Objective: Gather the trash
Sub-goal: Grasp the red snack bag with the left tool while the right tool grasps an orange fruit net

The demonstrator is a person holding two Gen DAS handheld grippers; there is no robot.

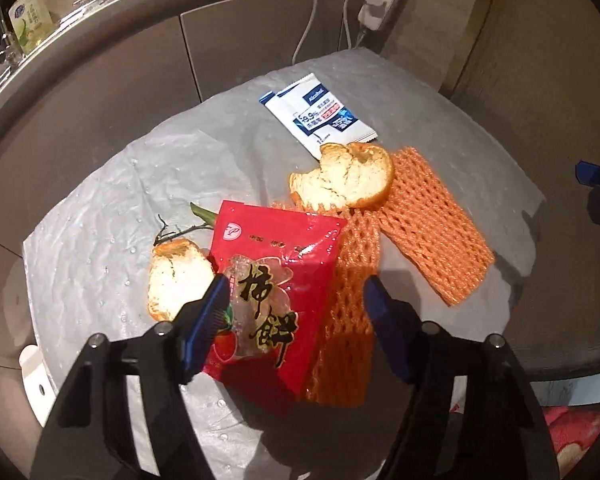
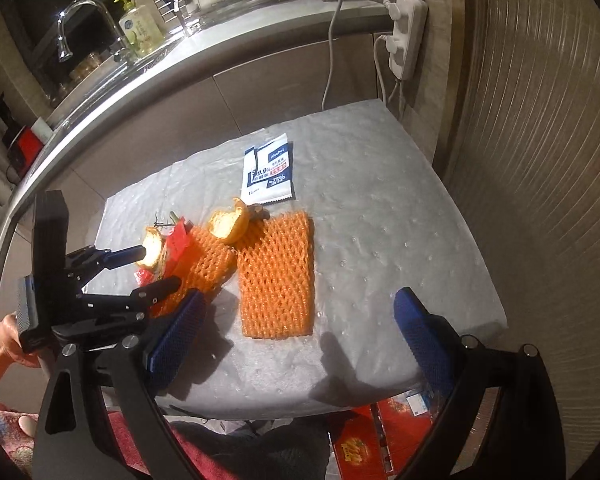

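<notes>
Left gripper (image 1: 294, 294) jaws wide, straddling the red snack wrapper (image 1: 274, 280) without touching it. Wrapper lies on the grey table cover (image 1: 100, 220): orange peel (image 1: 178, 276) at its left edge, foam fruit net (image 1: 350, 292) tucked under its right edge, wipe sachet (image 1: 320, 114) well beyond. Right gripper (image 2: 296, 320) jaws wide, empty, near a second foam net (image 2: 276, 276).

Peel (image 1: 346, 178) on net (image 1: 432, 228), behind packet (image 1: 276, 280)

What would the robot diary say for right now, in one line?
left gripper: open over red snack wrapper | right gripper: open, near orange foam net | nothing collected yet
</notes>
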